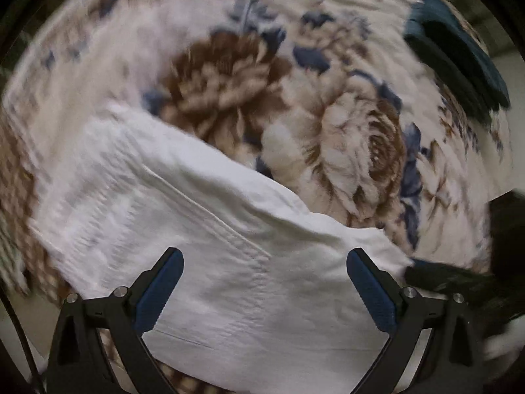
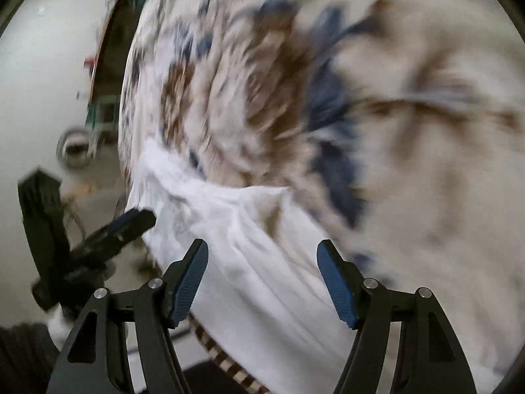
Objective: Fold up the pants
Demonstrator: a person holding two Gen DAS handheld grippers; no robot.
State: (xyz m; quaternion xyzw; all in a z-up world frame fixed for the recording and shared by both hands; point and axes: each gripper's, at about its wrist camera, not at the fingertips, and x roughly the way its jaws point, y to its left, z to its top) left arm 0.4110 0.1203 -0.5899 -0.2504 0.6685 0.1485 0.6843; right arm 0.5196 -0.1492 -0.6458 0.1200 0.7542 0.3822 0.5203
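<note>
White pants (image 1: 203, 249) lie folded on a floral bedspread (image 1: 229, 75), reaching from the left to the lower right of the left wrist view. My left gripper (image 1: 265, 262) hovers straight above them, open, with nothing between its blue pads. In the blurred right wrist view the pants (image 2: 249, 249) run along the bed's near edge. My right gripper (image 2: 262, 249) is open over them and grips nothing. The other gripper's dark body (image 2: 108, 233) shows at the left, beside the end of the pants. The right gripper's dark body (image 1: 449, 279) shows at the pants' right corner.
A dark teal folded garment (image 1: 459, 49) lies at the far right of the bedspread. The bed's edge with checkered trim (image 2: 229, 364) drops to a pale floor (image 2: 39, 75). A round metal object (image 2: 77, 146) stands on that floor.
</note>
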